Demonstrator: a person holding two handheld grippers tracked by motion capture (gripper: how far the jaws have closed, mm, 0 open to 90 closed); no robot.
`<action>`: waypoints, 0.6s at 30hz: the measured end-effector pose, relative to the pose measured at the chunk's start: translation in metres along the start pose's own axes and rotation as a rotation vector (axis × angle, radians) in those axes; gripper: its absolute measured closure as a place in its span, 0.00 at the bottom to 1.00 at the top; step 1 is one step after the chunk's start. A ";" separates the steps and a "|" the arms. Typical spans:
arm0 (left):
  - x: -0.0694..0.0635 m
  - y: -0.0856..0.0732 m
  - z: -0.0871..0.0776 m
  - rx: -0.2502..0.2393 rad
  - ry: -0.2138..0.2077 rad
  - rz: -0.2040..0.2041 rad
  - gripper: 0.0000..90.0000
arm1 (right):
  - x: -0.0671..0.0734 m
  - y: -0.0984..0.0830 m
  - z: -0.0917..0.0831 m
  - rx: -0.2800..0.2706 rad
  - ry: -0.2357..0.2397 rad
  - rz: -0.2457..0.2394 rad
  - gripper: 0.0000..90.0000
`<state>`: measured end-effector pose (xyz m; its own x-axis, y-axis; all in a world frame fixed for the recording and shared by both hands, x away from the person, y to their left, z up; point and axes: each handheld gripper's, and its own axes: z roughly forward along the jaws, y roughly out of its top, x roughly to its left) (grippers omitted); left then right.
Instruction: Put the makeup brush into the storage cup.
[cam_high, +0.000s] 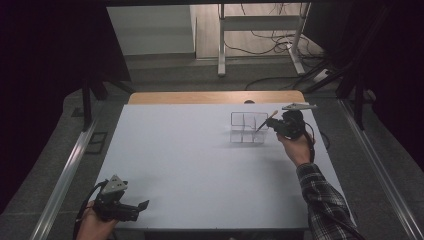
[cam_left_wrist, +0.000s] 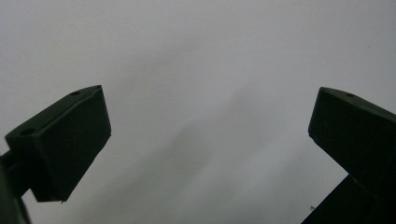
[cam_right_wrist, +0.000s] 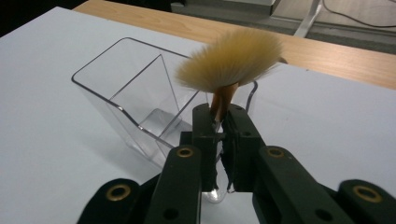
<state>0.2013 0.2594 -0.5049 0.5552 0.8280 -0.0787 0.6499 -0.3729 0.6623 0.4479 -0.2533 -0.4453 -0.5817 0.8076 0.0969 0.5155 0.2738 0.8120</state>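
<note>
A clear plastic organizer (cam_high: 247, 128) with several compartments stands on the white table (cam_high: 200, 165) at the back right. My right gripper (cam_high: 274, 123) is just to its right, shut on a makeup brush (cam_high: 267, 120) that slants over the organizer. In the right gripper view the brush's tan fan of bristles (cam_right_wrist: 231, 58) spreads above the jaws, which pinch its coppery neck (cam_right_wrist: 220, 101); the organizer (cam_right_wrist: 126, 91) lies behind and to the left. My left gripper (cam_high: 143, 205) is held low at the table's front left corner. It (cam_left_wrist: 205, 135) is open, with bare white table between its jaws.
A wooden strip (cam_high: 215, 97) runs along the table's far edge. Beyond it are metal desk legs (cam_high: 221, 45) and loose cables (cam_high: 270, 40) on the floor. Metal rails (cam_high: 65, 170) flank the table on both sides.
</note>
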 end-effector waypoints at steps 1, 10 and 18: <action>0.000 0.000 0.000 0.000 0.000 0.000 0.00 | 0.000 0.000 0.000 0.003 0.007 0.004 0.89; 0.000 0.000 0.000 0.001 0.000 0.002 0.00 | -0.005 0.002 0.002 0.022 0.026 0.022 0.10; 0.000 0.000 0.000 0.001 0.000 -0.001 0.00 | 0.000 -0.001 0.005 0.074 0.004 -0.022 0.01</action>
<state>0.2014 0.2592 -0.5047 0.5550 0.8280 -0.0794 0.6505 -0.3726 0.6619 0.4506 -0.2508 -0.4492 -0.5960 0.7987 0.0822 0.5473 0.3292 0.7694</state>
